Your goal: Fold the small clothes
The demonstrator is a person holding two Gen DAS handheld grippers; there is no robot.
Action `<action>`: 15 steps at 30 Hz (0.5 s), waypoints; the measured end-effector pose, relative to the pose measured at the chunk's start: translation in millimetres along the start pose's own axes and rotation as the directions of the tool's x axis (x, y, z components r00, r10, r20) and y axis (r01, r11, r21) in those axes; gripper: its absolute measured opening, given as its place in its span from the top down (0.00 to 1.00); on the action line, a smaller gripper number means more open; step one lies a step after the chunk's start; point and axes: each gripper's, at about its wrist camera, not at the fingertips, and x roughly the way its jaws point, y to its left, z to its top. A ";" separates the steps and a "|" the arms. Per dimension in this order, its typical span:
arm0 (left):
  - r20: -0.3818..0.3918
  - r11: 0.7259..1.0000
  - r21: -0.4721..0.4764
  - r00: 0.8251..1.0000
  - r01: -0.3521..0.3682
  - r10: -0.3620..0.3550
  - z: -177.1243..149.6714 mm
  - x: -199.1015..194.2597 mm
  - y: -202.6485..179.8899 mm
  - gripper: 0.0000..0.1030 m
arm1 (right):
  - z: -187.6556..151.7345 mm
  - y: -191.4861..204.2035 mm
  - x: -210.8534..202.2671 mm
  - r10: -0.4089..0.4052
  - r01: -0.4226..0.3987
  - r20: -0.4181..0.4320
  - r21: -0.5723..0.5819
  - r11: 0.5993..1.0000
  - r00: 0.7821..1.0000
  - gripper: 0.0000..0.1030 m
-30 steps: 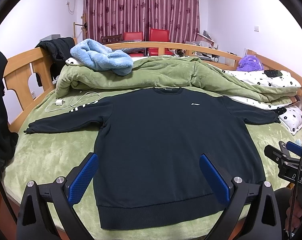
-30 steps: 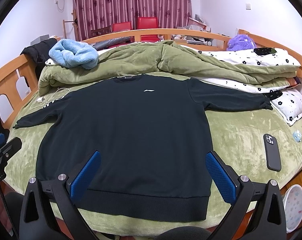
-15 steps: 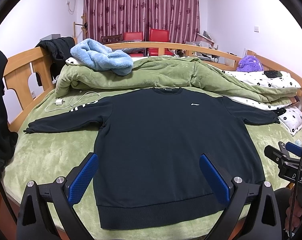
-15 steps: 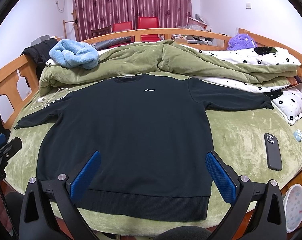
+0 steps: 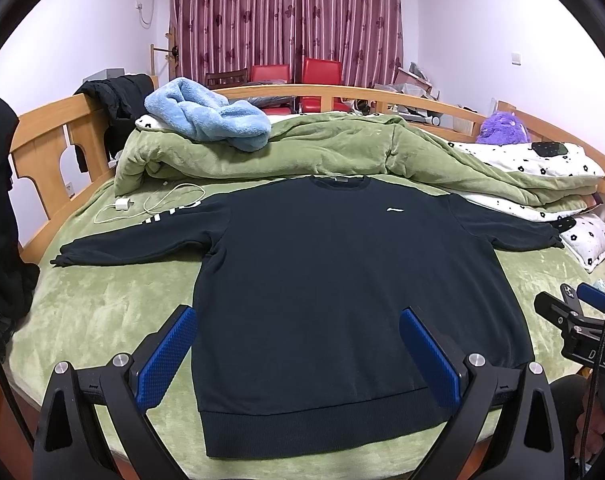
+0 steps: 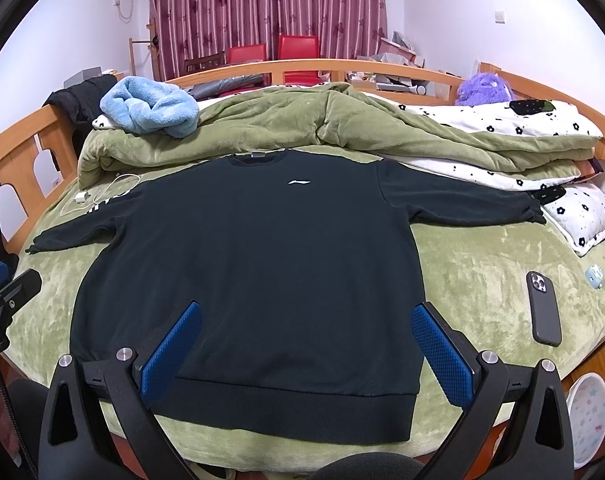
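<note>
1. Over the near edge of the bed, the left gripper [image 5: 298, 354] hangs with its two blue-padded fingers [image 5: 164, 356] spread wide and nothing between them, above the hem of the sweatshirt.
2. Beside it the right gripper [image 6: 306, 354] hangs likewise, jaws wide apart and holding nothing, poised over the hem's right half.
3. Under both lies the black long-sleeved sweatshirt [image 5: 342, 280] with a small white chest logo, flat and face up on the green plush bedspread [image 5: 102, 312], collar away from the grippers, ribbed hem nearest them, both sleeves stretched out to the sides.
4. Just past the left sleeve, a white charger with its looped cable [image 5: 142, 204] rests on the bedspread.
5. Right of the sweatshirt, apart from it, a dark phone [image 6: 545, 307] lies camera-side up.
6. Behind the collar, a rolled green quilt [image 6: 302, 128] runs across the bed, with a fluffy light-blue garment [image 6: 150, 112] heaped on its left end and a white flower-print duvet [image 6: 522, 124] at its right.
7. Farther back stand the wooden bed rail [image 5: 342, 90], a purple plush toy [image 5: 502, 128], red chairs [image 5: 294, 74] and maroon curtains [image 5: 286, 16].
</note>
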 end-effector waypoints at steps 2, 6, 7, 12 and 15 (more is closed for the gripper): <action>-0.009 1.000 -0.001 1.000 0.018 -0.018 0.0 0.0 1.9 0.01 | -0.1 -2.4 -1.0 -0.002 0.002 0.005 0.004 1.000 1.000 0.00; 0.007 1.000 -0.008 1.000 -0.015 0.015 2.4 -0.6 7.9 0.01 | 0.8 -9.0 -3.6 -0.003 0.003 0.018 0.013 1.000 1.000 0.00; 0.012 0.999 -0.004 0.999 -0.038 0.038 2.7 -1.0 8.5 0.01 | 1.1 -10.5 -4.2 -0.008 0.008 0.022 0.008 1.000 1.000 0.00; 0.031 0.997 -0.049 0.998 -0.062 0.063 5.3 -6.2 26.6 0.01 | 2.8 -17.0 -10.9 -0.004 0.004 0.013 -0.019 1.000 1.000 0.00; 0.037 0.993 -0.097 0.997 -0.067 0.071 9.3 -6.9 44.4 0.01 | 3.8 -24.4 -16.0 0.070 -0.070 0.000 0.034 0.997 0.998 0.00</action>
